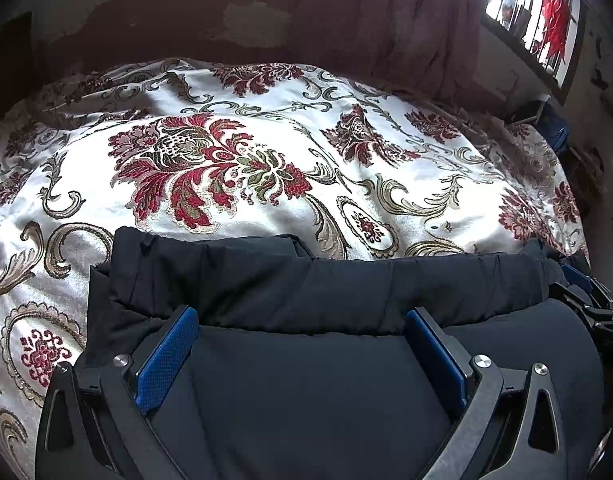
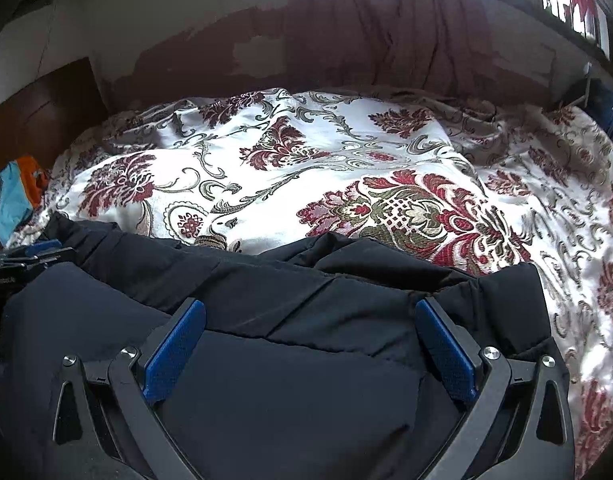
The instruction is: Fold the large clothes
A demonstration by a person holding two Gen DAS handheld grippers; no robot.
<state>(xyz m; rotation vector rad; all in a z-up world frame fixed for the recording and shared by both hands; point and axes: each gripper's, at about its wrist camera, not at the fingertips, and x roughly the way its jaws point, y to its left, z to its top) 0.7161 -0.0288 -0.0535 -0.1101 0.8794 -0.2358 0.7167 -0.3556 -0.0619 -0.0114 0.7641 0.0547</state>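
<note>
A large dark navy garment (image 1: pixel 306 288) lies folded over on the bed, near the front edge. It also shows in the right wrist view (image 2: pixel 290 292). My left gripper (image 1: pixel 302 314) is open, its blue-padded fingers spread wide over the garment's left part. My right gripper (image 2: pixel 310 306) is open too, fingers spread over the garment's right part. Neither gripper holds cloth. The right gripper shows at the right edge of the left wrist view (image 1: pixel 586 296), and the left gripper shows at the left edge of the right wrist view (image 2: pixel 30 254).
The bed carries a white cover with red floral patterns (image 1: pixel 234 168), also in the right wrist view (image 2: pixel 346 168). A maroon curtain (image 1: pixel 390 20) and a window (image 1: pixel 538 20) stand behind. Orange and blue cloth (image 2: pixel 18 192) lies at the bed's left side.
</note>
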